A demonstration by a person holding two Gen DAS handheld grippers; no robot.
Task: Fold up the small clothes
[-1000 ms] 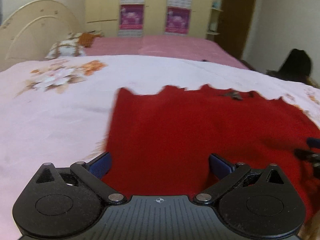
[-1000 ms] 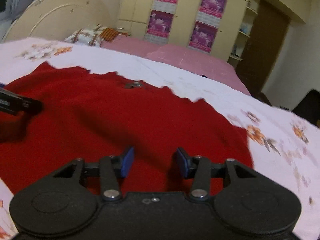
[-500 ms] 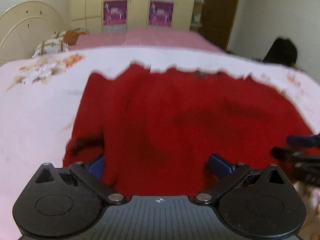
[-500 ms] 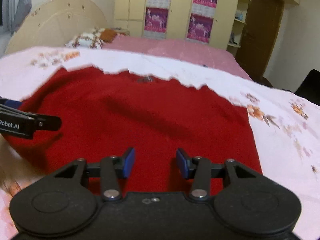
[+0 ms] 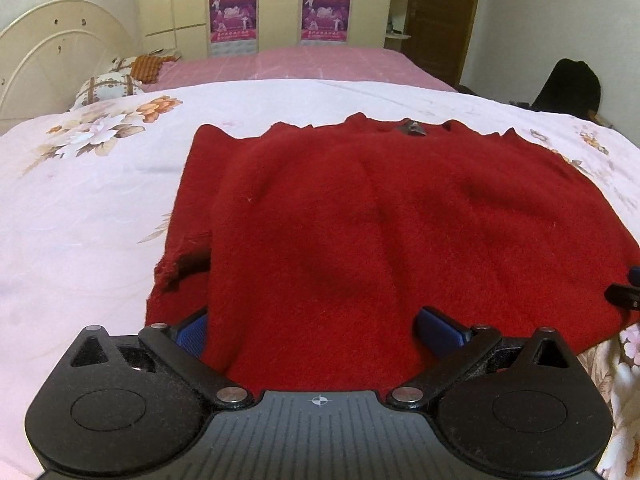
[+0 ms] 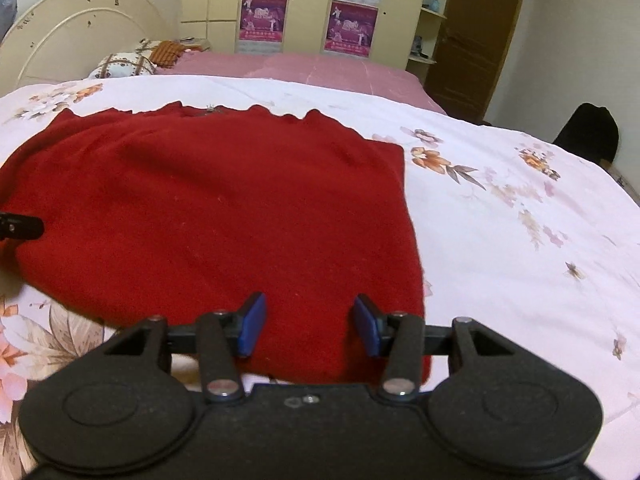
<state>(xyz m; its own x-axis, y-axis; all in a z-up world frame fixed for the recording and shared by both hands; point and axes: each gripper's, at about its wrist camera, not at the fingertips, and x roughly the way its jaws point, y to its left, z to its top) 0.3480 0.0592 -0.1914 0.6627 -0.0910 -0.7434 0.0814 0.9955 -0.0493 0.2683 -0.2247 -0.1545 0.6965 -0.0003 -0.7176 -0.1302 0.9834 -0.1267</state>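
Both tongs [image 5: 316, 330] [image 6: 308, 330] agape over red sweater [image 5: 400, 220], floral bedspread [image 5: 80, 200]

- Item: one red knit garment [image 5: 360, 220], also visible from the right wrist view [image 6: 208, 208]. Fabric is deep red, fuzzy, with a soft nap.
- Location: spread on a pale pink floral bedsheet [image 5: 80, 200], near the front edge of the bed.
- Pose: lies mostly flat, roughly rectangular, with shallow wrinkles across the middle.
- Far edge: wavy, scalloped outline, with a small dark ornament [image 5: 410, 127] at its centre.
- Left side: a second layer shows beneath the top layer; a ribbed, slightly frayed cuff or hem [image 5: 182, 264] protrudes there.
- Right side: edge runs straight and clean [image 6: 408, 216].
- Near edge: lies at the bed's front.
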